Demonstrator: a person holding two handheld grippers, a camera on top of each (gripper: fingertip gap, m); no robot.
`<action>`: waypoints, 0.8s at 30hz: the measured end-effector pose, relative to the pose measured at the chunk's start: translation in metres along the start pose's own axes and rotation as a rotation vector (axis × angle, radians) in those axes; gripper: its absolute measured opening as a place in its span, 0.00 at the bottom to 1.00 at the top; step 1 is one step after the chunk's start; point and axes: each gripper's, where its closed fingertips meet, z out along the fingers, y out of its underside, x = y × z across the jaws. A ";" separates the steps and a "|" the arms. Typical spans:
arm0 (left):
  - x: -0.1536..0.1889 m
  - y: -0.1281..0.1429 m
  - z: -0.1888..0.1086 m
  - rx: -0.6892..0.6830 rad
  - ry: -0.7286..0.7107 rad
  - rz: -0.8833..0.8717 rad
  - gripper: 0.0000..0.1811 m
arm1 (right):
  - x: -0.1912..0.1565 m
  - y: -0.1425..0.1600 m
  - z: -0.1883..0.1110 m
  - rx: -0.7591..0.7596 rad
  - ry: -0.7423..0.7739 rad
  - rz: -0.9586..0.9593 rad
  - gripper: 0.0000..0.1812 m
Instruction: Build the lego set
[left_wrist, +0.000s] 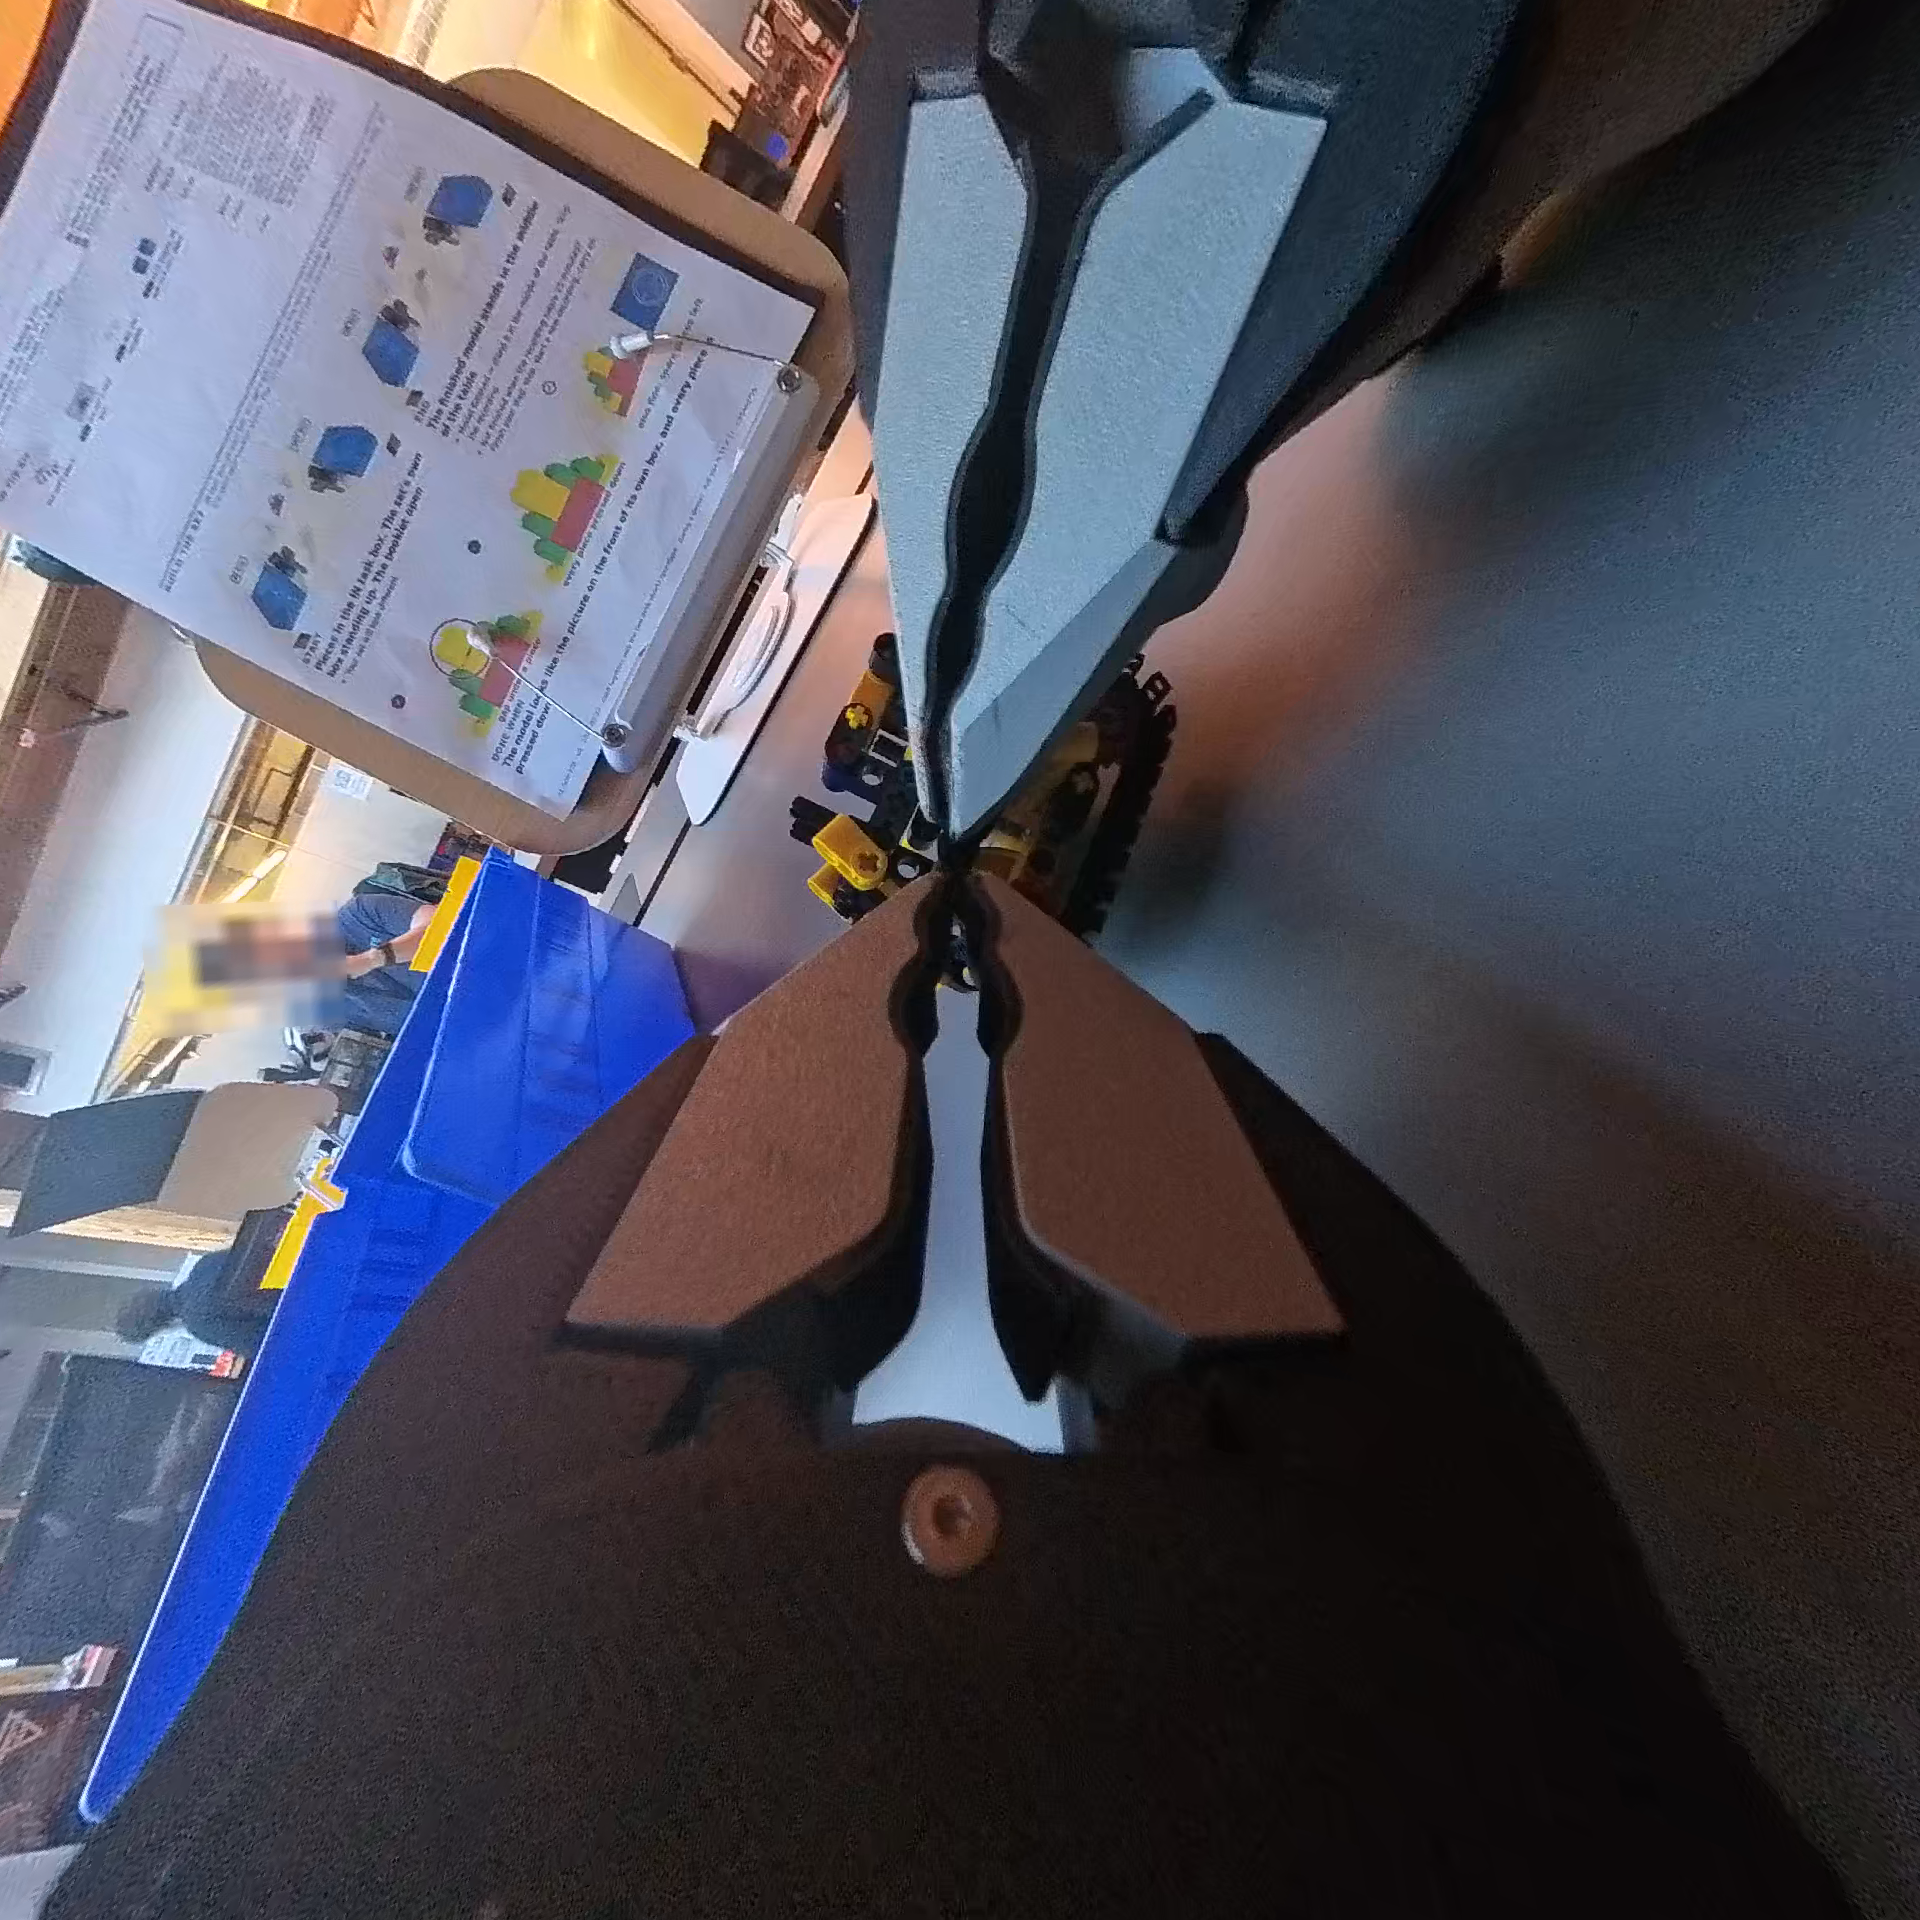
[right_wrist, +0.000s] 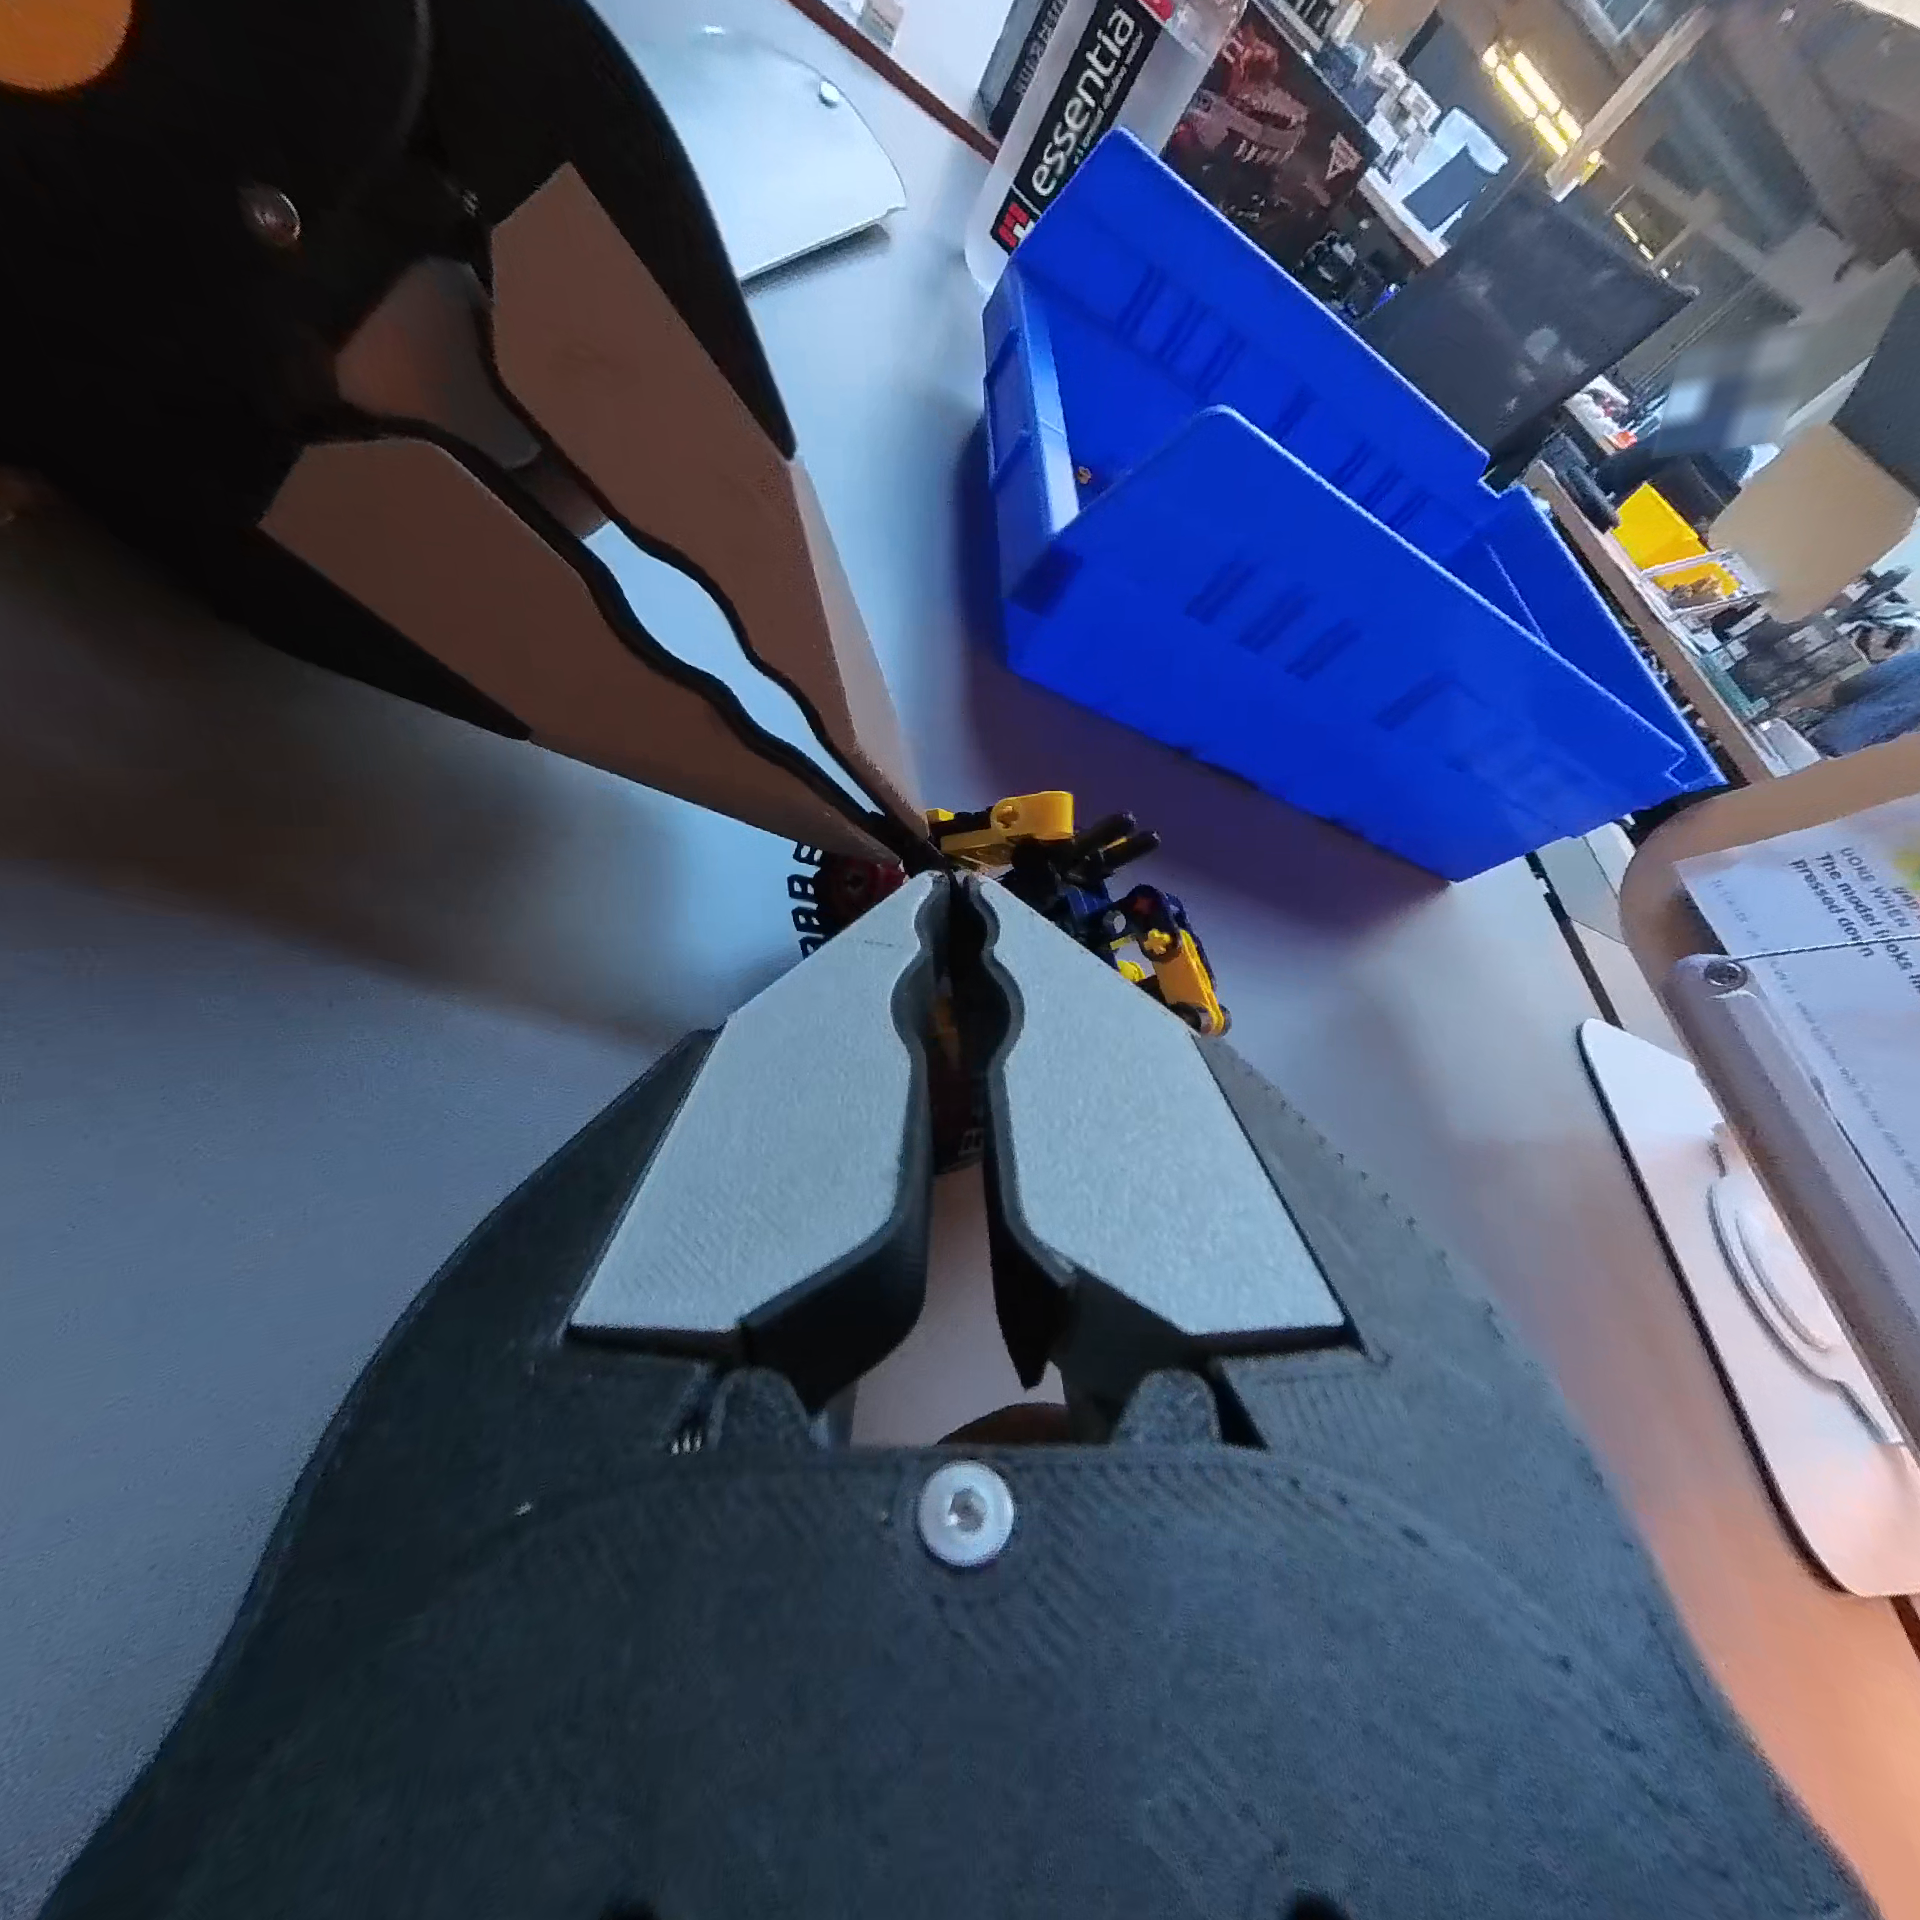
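Note:
A small lego model (left_wrist: 857, 831) of yellow, black and blue technic pieces with a black toothed track stands on the grey table. It also shows in the right wrist view (right_wrist: 1049, 831). My left gripper (left_wrist: 951, 896), with brown fingers, is shut, and its tips pinch a black part of the model. My right gripper (right_wrist: 956, 885), with grey fingers, is shut on the model from the opposite side. The two grippers' tips almost touch each other. The right gripper (left_wrist: 935, 821) comes down from the top in the left wrist view. The left gripper (right_wrist: 902, 840) comes in from the upper left in the right wrist view. The pinched parts are hidden by the fingertips.
A blue plastic bin (right_wrist: 1299, 582) stands close behind the model and also shows in the left wrist view (left_wrist: 520, 1039). A printed instruction sheet on a clipboard stand (left_wrist: 364, 364) rises beside it, on a white base (right_wrist: 1714, 1247). A labelled bottle (right_wrist: 1070, 135) stands past the bin. My left and right fingertips are right by each other.

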 end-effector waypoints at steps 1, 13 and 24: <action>-0.001 0.000 0.000 0.004 0.002 -0.008 0.00 | 0.000 0.000 0.000 0.002 -0.001 0.003 0.00; -0.009 -0.003 -0.004 0.047 0.036 -0.126 0.00 | 0.000 -0.003 0.000 -0.017 0.052 -0.136 0.03; -0.023 -0.016 -0.007 0.193 0.186 -0.388 0.00 | 0.006 -0.015 -0.006 0.053 -0.111 0.181 0.00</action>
